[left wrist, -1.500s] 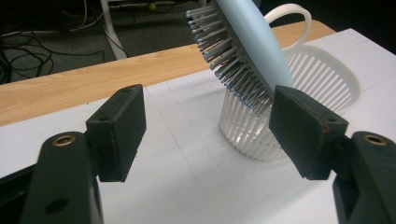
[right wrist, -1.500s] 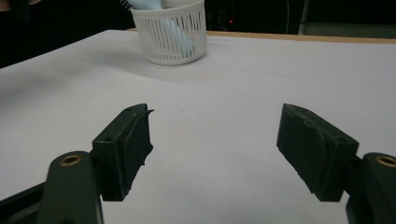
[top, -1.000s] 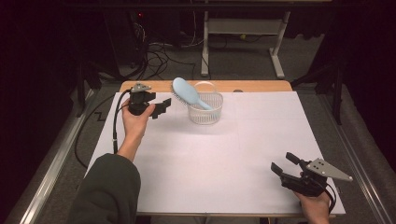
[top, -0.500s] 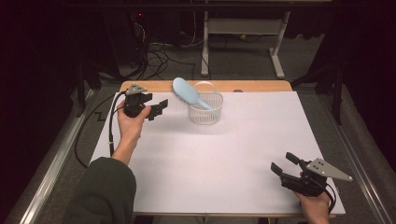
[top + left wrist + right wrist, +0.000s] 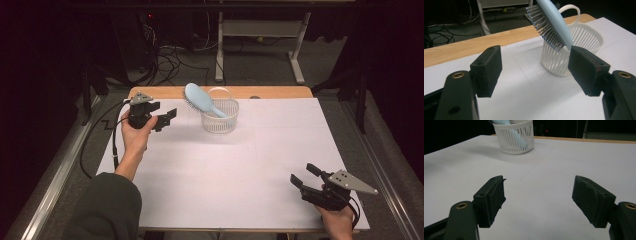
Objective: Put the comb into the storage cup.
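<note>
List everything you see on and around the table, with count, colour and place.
hairbrush: one, light blue, handle down in the basket, head leaning out to the left
basket: one, white slatted plastic, far centre of the table
table: one, white top with a wooden strip along the far edge
desk frame: one, white, on the floor behind the table
cables: several, dark, on the floor behind
left tongs: one, black, open, left of the basket
right tongs: one, black, open, near right corner

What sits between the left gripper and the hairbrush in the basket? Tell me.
Nothing: in the high view, bare white table cover separates the open left gripper from the hairbrush in the basket.
</note>
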`<control>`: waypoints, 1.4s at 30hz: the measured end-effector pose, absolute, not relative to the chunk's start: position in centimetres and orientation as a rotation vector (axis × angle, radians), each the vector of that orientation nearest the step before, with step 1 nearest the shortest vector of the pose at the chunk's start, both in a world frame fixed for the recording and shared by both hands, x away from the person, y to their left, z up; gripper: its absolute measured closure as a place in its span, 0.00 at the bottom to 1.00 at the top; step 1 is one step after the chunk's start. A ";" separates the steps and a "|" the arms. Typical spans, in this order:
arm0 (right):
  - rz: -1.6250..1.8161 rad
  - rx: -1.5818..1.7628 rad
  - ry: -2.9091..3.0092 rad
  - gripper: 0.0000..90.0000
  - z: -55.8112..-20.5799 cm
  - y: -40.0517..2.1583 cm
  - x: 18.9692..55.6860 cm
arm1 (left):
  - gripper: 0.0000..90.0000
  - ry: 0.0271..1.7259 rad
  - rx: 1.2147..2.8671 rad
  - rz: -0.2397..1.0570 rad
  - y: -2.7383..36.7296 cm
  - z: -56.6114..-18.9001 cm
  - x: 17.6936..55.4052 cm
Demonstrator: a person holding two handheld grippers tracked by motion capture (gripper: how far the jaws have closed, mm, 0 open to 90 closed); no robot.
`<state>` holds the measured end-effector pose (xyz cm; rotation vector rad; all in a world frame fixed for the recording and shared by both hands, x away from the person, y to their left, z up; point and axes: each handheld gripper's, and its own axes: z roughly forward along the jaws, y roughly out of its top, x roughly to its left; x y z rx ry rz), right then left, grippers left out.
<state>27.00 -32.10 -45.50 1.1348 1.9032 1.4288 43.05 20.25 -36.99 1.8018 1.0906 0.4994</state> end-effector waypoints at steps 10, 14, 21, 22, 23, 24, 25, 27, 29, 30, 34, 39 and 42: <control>1.424 1.139 1.901 0.29 -45.5 -32.1 27.0 | 0.32 1.100 1.792 0.498 21.3 -37.3 42.4; 1.424 1.139 1.903 0.29 -45.5 -32.1 27.0 | 0.32 1.099 1.791 0.496 21.5 -37.5 42.1; 1.422 1.140 1.901 0.29 -45.5 -32.1 27.0 | 0.32 1.098 1.786 0.498 21.9 -37.5 41.7; 1.421 1.141 1.901 0.29 -45.5 -32.1 27.0 | 0.32 1.097 1.788 0.498 21.9 -37.4 41.6; 1.420 1.141 1.901 0.29 -45.5 -32.1 27.0 | 0.32 1.096 1.787 0.498 22.0 -37.4 41.6; 1.420 1.141 1.903 0.29 -45.5 -32.1 27.1 | 0.32 1.094 1.786 0.497 22.0 -37.4 41.5; 1.419 1.143 1.903 0.29 -45.5 -32.1 27.1 | 0.32 1.094 1.786 0.496 22.0 -37.4 41.5; 1.419 1.141 1.904 0.29 -45.5 -32.1 27.1 | 0.32 1.090 1.786 0.495 22.1 -37.4 41.4; 1.418 1.142 1.904 0.29 -45.5 -32.1 27.1 | 0.32 1.085 1.785 0.497 22.2 -37.4 41.2; 1.418 1.142 1.904 0.29 -45.5 -32.1 27.1 | 0.32 1.085 1.784 0.497 22.2 -37.4 41.1; 1.418 1.143 1.900 0.29 -45.5 -32.1 27.0 | 0.32 1.082 1.782 0.499 22.5 -37.4 40.7; 1.419 1.143 1.900 0.29 -45.5 -32.1 27.0 | 0.32 1.083 1.778 0.501 22.8 -37.6 40.3; 1.418 1.144 1.900 0.29 -45.5 -32.1 27.0 | 0.32 1.084 1.775 0.502 23.0 -37.6 40.1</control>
